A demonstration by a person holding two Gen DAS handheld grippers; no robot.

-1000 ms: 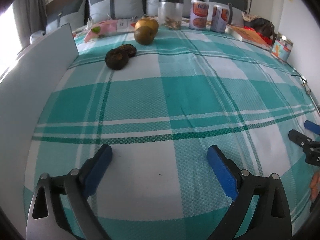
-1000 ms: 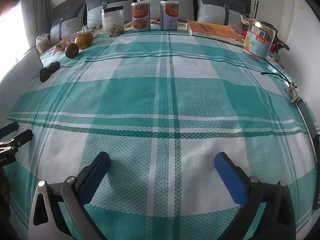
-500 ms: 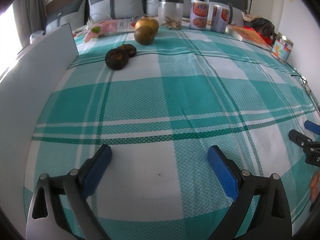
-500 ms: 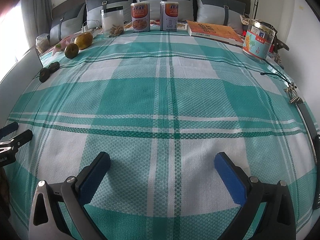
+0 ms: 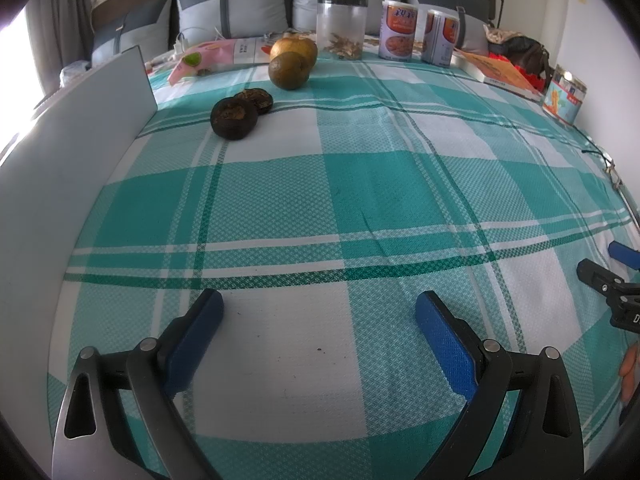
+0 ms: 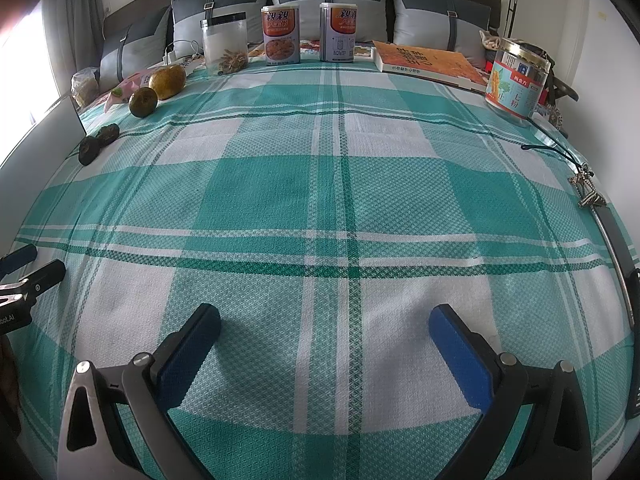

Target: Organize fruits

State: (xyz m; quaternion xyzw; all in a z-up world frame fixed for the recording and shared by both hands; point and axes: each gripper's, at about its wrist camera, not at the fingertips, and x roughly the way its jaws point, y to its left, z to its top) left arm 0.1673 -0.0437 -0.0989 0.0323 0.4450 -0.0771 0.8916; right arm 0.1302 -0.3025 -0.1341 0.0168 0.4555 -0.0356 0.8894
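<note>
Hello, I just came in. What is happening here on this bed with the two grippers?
A person holds a gripper in each hand over a green checked bedspread; the job is to organize fruits. Nothing is picked up yet. The left gripper and the right gripper are both open and empty, low over the near side. The fruits lie far off at the left: two dark fruits touching, and two yellow-brown fruits behind them.

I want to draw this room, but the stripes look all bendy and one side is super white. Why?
Both wrist views are fisheye, so the straight stripes on the plaid cloth bow outward and the corners go black. In the left wrist view, window light at the left edge is washed out white; the right wrist view shows the same glare. Nothing looks blurred.
</note>
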